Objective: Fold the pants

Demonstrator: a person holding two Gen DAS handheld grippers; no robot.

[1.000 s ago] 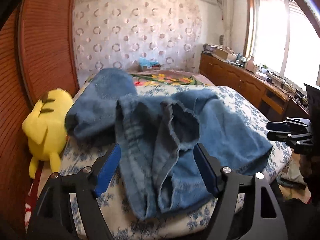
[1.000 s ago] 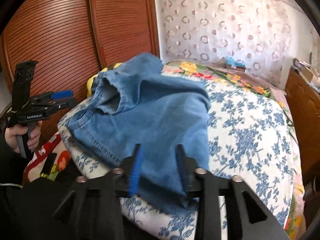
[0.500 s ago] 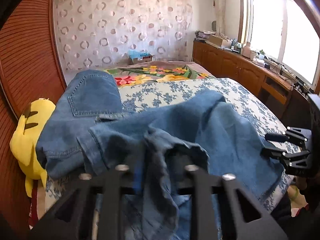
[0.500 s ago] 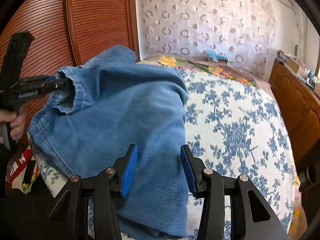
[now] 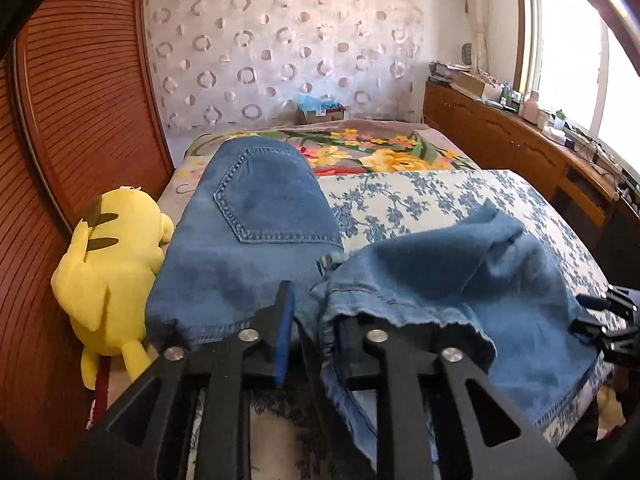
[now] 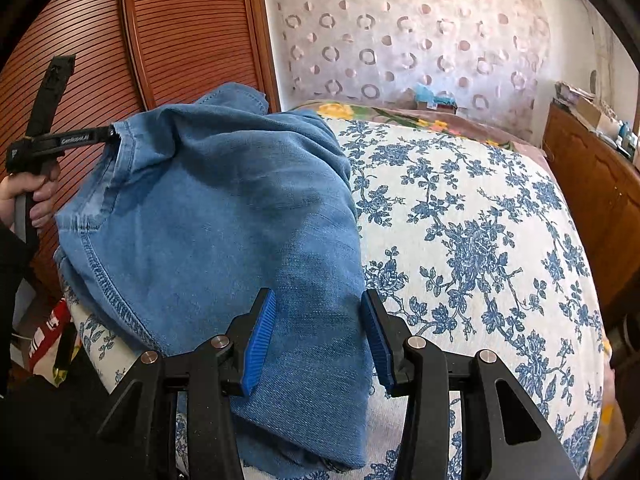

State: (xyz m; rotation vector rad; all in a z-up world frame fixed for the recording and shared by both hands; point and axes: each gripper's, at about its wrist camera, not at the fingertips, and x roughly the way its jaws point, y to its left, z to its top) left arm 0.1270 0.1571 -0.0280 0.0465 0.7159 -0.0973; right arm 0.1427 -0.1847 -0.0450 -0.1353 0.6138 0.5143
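Left gripper (image 5: 310,330): we are pinching jeans (image 6: 224,216) hem, fingers now pressed together on denim, hem lifting since a second ago; fold is starting.
Right gripper (image 6: 318,338): fingers spreading wider, straddling other leg.
Jeans: lying on bed (image 6: 480,220), long axis running from us toward far waistband, pocket up.

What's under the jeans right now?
The jeans lie on the blue-flowered bedspread, which shows around them. Whatever else sits beneath the denim is covered. The left gripper pinches one edge.
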